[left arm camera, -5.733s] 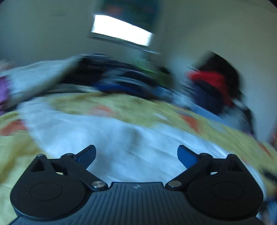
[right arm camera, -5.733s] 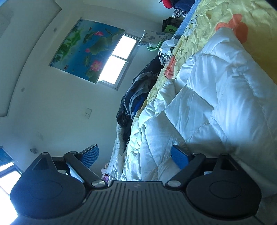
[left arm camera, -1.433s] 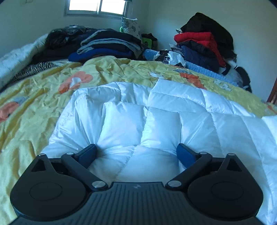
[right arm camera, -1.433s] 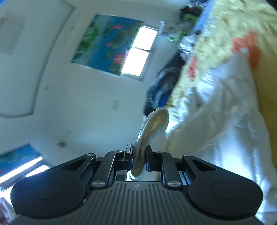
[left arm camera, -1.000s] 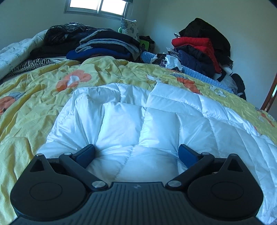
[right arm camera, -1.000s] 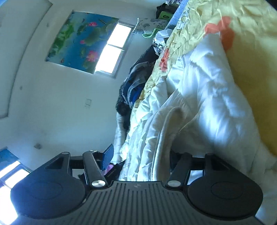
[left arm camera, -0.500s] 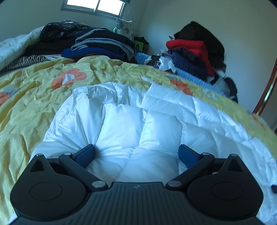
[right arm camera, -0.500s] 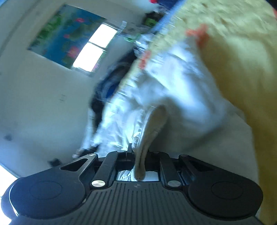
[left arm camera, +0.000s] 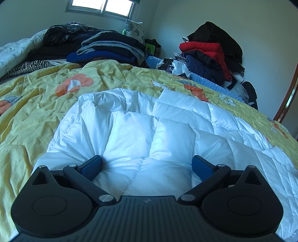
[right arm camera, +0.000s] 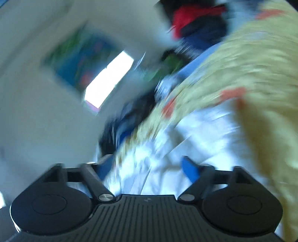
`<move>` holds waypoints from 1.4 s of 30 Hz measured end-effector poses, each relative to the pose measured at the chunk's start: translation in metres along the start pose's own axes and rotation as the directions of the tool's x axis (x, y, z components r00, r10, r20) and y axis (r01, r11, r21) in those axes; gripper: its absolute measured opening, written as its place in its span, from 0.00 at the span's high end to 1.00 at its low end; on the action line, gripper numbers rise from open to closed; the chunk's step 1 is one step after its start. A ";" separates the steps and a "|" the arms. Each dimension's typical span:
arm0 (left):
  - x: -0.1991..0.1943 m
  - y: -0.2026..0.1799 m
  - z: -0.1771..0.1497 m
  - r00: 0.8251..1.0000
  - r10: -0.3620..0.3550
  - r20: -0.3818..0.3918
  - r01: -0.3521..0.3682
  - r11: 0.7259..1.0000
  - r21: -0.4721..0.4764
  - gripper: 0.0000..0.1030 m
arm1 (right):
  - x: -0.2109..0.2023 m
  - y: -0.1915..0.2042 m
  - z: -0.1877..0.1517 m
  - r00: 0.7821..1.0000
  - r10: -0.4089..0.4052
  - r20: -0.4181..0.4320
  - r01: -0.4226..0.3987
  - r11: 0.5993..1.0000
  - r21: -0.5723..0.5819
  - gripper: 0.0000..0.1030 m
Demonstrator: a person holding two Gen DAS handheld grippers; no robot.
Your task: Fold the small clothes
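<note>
A white quilted puffer garment point(left arm camera: 152, 130) lies spread on the yellow flowered bedspread point(left arm camera: 33, 104). My left gripper point(left arm camera: 147, 164) rests low on its near part, jaws wide, blue pads apart with a puffed panel bulging between them and not pinched. The right wrist view is tilted and heavily blurred. There my right gripper point(right arm camera: 149, 165) has its jaws opening wide, and the white garment point(right arm camera: 195, 134) lies beyond and under them, with nothing pressed between the pads.
Folded dark clothes point(left arm camera: 104, 46) are stacked at the far side of the bed under a window point(left arm camera: 102, 5). A heap of red, navy and black jackets point(left arm camera: 210, 54) sits at the far right corner. A wooden frame edge point(left arm camera: 286, 96) shows at the right.
Half a second ago my right gripper was shut on a cream fabric edge; now its jaws are apart, the edge is released and the view has swung. The left gripper has stayed put.
</note>
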State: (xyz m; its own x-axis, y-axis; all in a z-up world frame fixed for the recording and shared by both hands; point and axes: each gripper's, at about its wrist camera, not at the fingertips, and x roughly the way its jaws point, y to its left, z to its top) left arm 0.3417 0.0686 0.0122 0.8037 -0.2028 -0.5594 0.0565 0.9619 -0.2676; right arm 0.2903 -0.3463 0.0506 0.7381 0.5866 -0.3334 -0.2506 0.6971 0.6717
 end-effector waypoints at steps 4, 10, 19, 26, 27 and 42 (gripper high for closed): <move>0.000 0.000 0.000 1.000 0.002 0.001 -0.002 1.000 0.000 0.00 | 0.065 0.028 -0.024 0.976 -0.178 -0.127 0.136 0.948 -0.286 0.17; -0.001 0.001 0.000 1.000 -0.001 0.001 0.001 1.000 -0.004 0.00 | 0.077 0.013 -0.047 0.971 -0.210 -0.113 0.152 0.910 -0.385 0.14; -0.001 -0.008 -0.001 0.999 0.053 -0.004 -0.053 0.998 0.041 0.00 | 0.081 0.023 -0.055 0.969 -0.225 -0.100 0.161 0.887 -0.433 0.04; -0.057 -0.034 -0.002 0.997 -0.039 0.062 0.039 0.999 0.000 0.00 | 0.072 0.017 -0.052 0.979 -0.188 -0.075 0.147 0.915 -0.376 0.04; -0.060 -0.042 -0.004 0.998 -0.043 0.051 0.041 0.999 0.024 0.00 | 0.071 0.016 -0.052 0.980 -0.184 -0.075 0.144 0.918 -0.369 0.04; -0.020 -0.057 -0.037 0.996 0.046 -0.072 -0.034 0.986 0.162 0.00 | 0.069 0.013 -0.051 0.983 -0.168 -0.074 0.132 0.928 -0.349 0.03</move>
State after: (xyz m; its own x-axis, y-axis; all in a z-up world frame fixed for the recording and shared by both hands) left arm 0.3003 0.0106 0.0095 0.7606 -0.1712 -0.6262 0.1247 0.9852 -0.1178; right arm 0.3057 -0.2757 0.0029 0.7213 0.4901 -0.4894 -0.3535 0.8682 0.3482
